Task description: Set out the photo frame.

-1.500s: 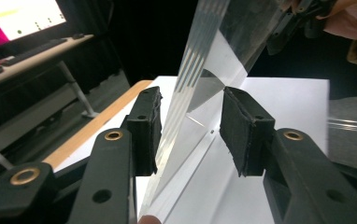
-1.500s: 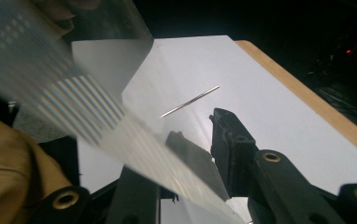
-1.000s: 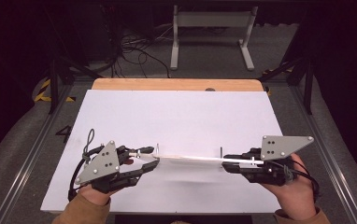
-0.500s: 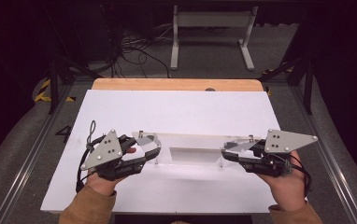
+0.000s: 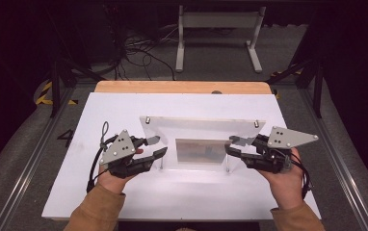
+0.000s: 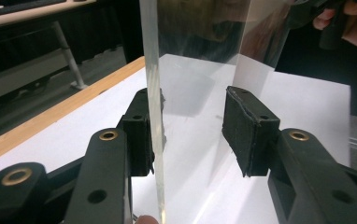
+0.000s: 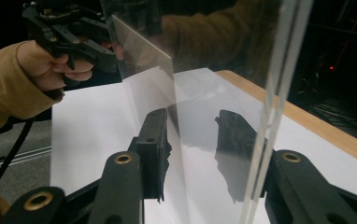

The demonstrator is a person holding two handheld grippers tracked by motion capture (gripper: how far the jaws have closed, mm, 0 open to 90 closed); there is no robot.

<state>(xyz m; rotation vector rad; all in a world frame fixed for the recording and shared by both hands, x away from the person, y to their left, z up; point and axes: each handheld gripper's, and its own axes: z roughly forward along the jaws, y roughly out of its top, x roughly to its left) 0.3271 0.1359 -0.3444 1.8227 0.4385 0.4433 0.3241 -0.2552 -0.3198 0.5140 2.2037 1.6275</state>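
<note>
Clear acrylic frame (image 5: 201, 139) stands mid-surface (image 5: 124, 106), toward the near edge. Left claw (image 5: 157, 147) and right claw (image 5: 232, 146) straddle its ends, jaws just opening, pads loose. Metal stand (image 5: 218, 29) beyond the far edge.

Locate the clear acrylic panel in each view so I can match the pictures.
High view: clear acrylic panel at the table's centre, between both grippers.
Left gripper view: its edge rises upright between the black jaws, against the left pad.
Right gripper view: its edge stands at the right, in front of the right jaw.
Shared landmark: the white table sheet.
</note>
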